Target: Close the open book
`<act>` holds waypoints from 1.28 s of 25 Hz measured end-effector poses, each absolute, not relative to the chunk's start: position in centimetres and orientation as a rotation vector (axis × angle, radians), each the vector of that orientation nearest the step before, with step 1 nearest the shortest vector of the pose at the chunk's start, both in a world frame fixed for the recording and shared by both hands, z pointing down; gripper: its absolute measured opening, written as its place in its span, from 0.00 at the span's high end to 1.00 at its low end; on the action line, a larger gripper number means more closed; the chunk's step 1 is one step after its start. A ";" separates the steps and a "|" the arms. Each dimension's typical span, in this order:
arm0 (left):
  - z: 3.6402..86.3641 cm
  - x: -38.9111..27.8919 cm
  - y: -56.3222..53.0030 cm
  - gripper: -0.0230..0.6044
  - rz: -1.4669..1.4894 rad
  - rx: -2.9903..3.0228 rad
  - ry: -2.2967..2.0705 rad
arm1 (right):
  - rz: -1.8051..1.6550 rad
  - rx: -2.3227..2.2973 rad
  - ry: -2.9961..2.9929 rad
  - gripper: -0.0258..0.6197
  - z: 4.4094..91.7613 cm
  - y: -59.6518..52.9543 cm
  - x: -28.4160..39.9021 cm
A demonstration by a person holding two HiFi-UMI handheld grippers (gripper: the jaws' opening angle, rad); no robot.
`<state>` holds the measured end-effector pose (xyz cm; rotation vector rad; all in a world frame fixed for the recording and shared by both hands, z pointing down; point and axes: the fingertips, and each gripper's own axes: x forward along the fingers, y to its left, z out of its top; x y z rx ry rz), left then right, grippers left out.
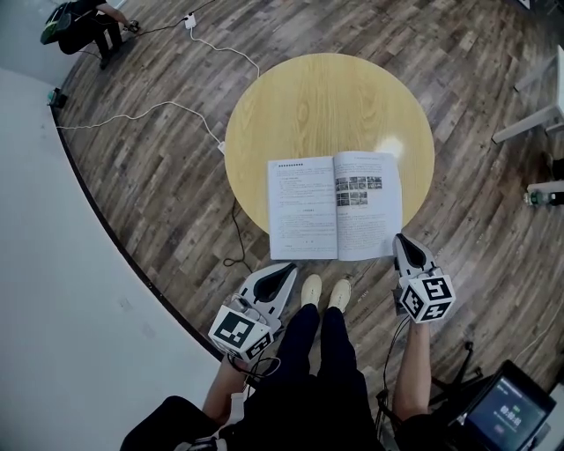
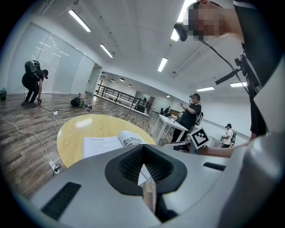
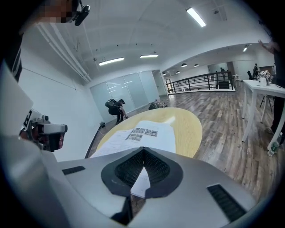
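**A:** Left tool (image 2: 142, 148): how wide?

**B:** Jaws together, nothing gripped. It points at the near edge of the book (image 1: 335, 207), on its left half, and appears not to touch it.

**A:** Right tool (image 3: 143, 151)?

**B:** Also closed and empty. In the head view its tip lies over the book's near right corner. Whether it touches the page cannot be told.

**A:** Where is the book?

**B:** It lies open and flat on the near part of the round wooden surface (image 1: 291, 106). Its spine runs away from the person, and both near corners jut past the rim. The left page carries text, the right page text and a block of small pictures.

**A:** What is hidden or unclear?

**B:** The print is too small to read. In each gripper view the tool's own grey body hides the book's near edge, and only a sliver of white page shows below the closed jaws. A dark screen (image 1: 509, 407) is cut off at the lower right.

**A:** And the room?

**B:** A plank floor (image 1: 159, 167) with white cables (image 1: 141, 113) trailing across it and a pale wall to the left. A person (image 1: 84, 26) crouches far off. White tables (image 3: 262, 89) stand to the right. The holder's pale shoes (image 1: 324, 292) show just below the surface.
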<state>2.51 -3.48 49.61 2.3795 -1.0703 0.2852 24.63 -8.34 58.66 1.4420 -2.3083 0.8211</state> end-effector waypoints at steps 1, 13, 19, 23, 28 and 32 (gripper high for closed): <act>49.6 2.5 -3.4 0.97 0.285 2.378 -1.069 | 0.828 1.435 -2.298 0.96 59.3 -8.7 24.7; 49.2 2.7 -3.3 0.97 0.284 2.375 -1.069 | 0.873 1.433 -2.255 0.96 61.1 -9.7 25.6; 49.3 2.7 -3.4 0.97 0.284 2.376 -1.066 | 0.934 1.446 -2.226 0.76 61.6 -9.7 26.2; 49.2 2.7 -3.4 0.97 0.280 2.375 -1.067 | 0.976 1.448 -2.174 0.56 62.3 -9.5 26.5; 49.1 2.7 -3.2 0.97 0.281 2.371 -1.067 | 1.045 1.457 -2.151 0.44 63.3 -9.1 26.7; 49.7 2.6 -3.4 0.97 0.287 2.365 -1.070 | 1.097 1.451 -2.147 0.44 64.3 -9.1 26.7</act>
